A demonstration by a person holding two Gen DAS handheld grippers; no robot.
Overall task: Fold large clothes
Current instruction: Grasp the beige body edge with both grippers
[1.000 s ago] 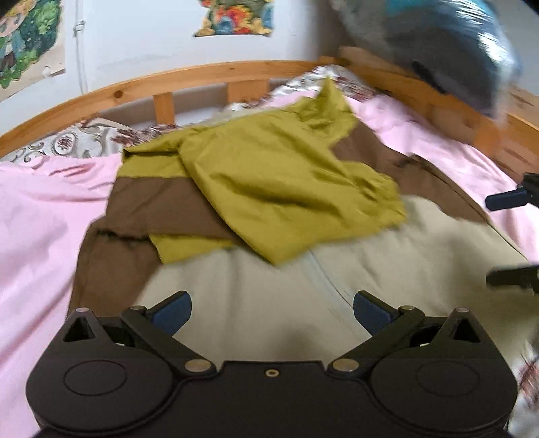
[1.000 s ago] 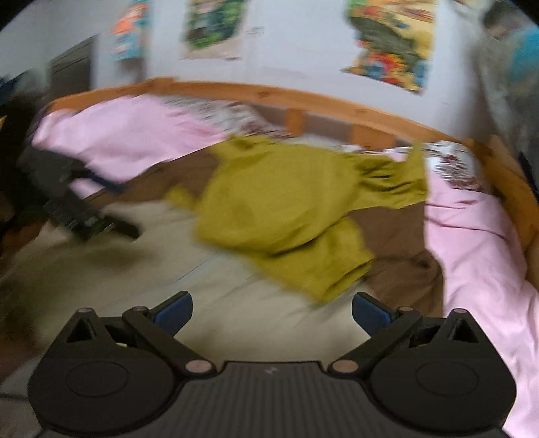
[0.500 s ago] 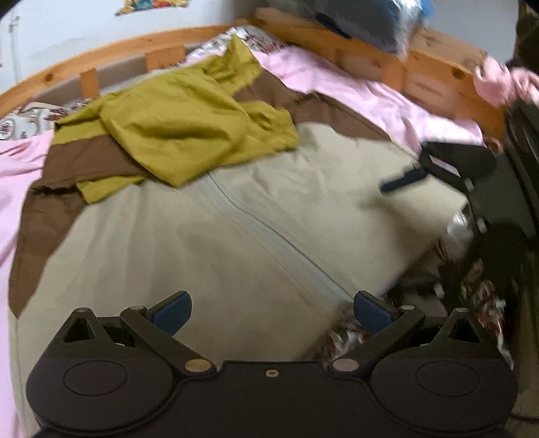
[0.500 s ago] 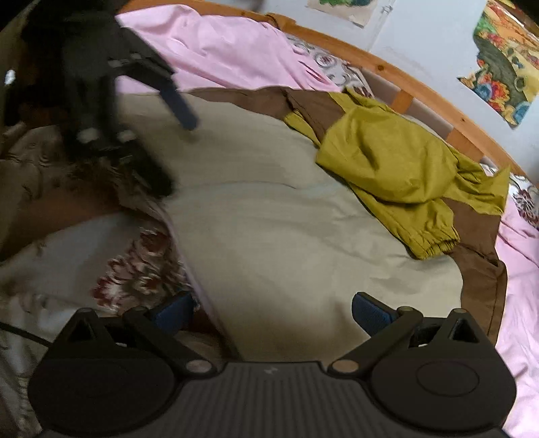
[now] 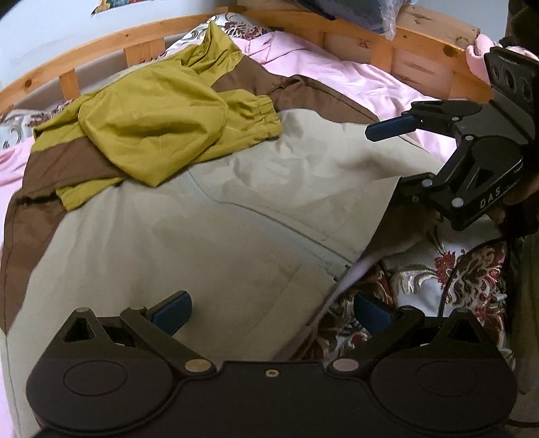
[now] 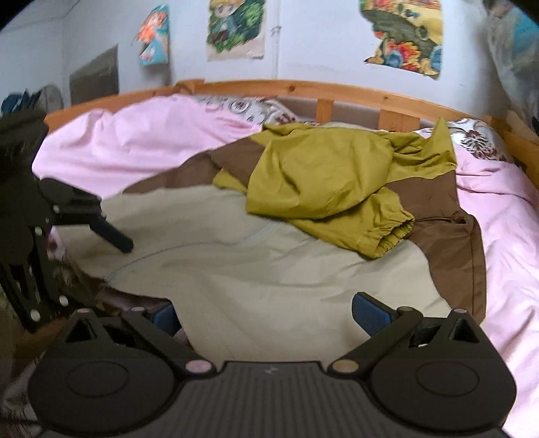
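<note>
A large jacket lies spread on the bed: beige body (image 5: 219, 236), brown band (image 5: 67, 161), olive sleeves and hood (image 5: 151, 121) bunched at the far end. My left gripper (image 5: 271, 310) is open at the near hem, one finger over beige cloth, the other over floral bedding. My right gripper (image 5: 401, 158) is open at the hem's right corner; its upper finger (image 5: 387, 129) hovers above the cloth and the lower one sits at the lifted edge. In the right wrist view the right gripper (image 6: 266, 315) straddles the beige hem (image 6: 269, 262), with a left gripper finger (image 6: 114, 236) to the left.
A pink quilt (image 5: 353, 77) covers the bed around the jacket. Floral bedding (image 5: 454, 269) hangs at the near edge. A wooden rail (image 6: 303, 89) runs round the far side, with a plastic-wrapped bundle (image 5: 363, 13) on it. A hand (image 5: 512, 198) holds the right gripper. Posters (image 6: 235, 27) hang on the wall.
Both grippers have dropped back from facing the olive top to the jacket's near hem, the right one now at its right corner. Both stayed open; the jacket has not visibly shifted.
</note>
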